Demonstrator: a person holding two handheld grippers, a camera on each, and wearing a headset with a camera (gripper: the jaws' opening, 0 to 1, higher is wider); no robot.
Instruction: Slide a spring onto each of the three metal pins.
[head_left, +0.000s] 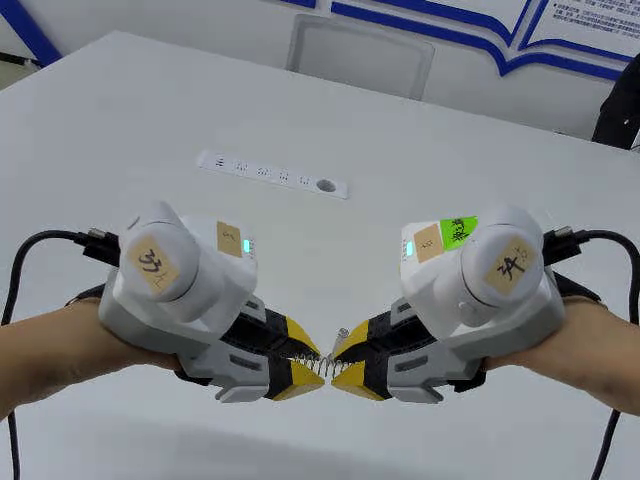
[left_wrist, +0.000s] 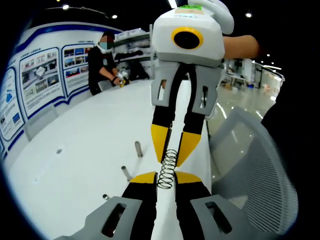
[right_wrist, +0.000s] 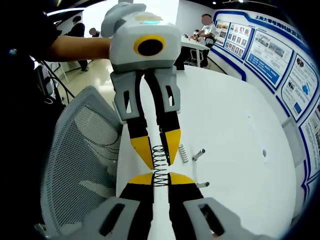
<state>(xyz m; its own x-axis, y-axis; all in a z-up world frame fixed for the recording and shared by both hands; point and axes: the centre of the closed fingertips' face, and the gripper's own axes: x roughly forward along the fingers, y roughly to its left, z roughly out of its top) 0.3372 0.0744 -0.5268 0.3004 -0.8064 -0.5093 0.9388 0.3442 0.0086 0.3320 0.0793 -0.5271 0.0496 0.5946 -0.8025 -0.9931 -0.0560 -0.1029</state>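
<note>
1. The left gripper (head_left: 303, 366) is held in the hand on the left of the head view, above the white table (head_left: 150, 120). Its yellow-tipped jaws point right and are clenched on one end of a spring (head_left: 322, 367).
2. The spring spans the short gap between the two grippers, off the table. In both gripper views, each end sits between a pair of yellow tips.
3. In the left gripper view, three pins (left_wrist: 138, 148) are on the table to the left of the jaws, spaced apart in a loose row. None of them carries a spring.
4. In the right gripper view, a second spring (right_wrist: 183, 153) lies loose on the table, just beside one pin.
5. The right gripper (head_left: 346, 370) faces the left one tip to tip and is clamped on the spring's other end.
6. A power strip (head_left: 272, 173) lies further back on the table, well apart from the grippers.
</note>
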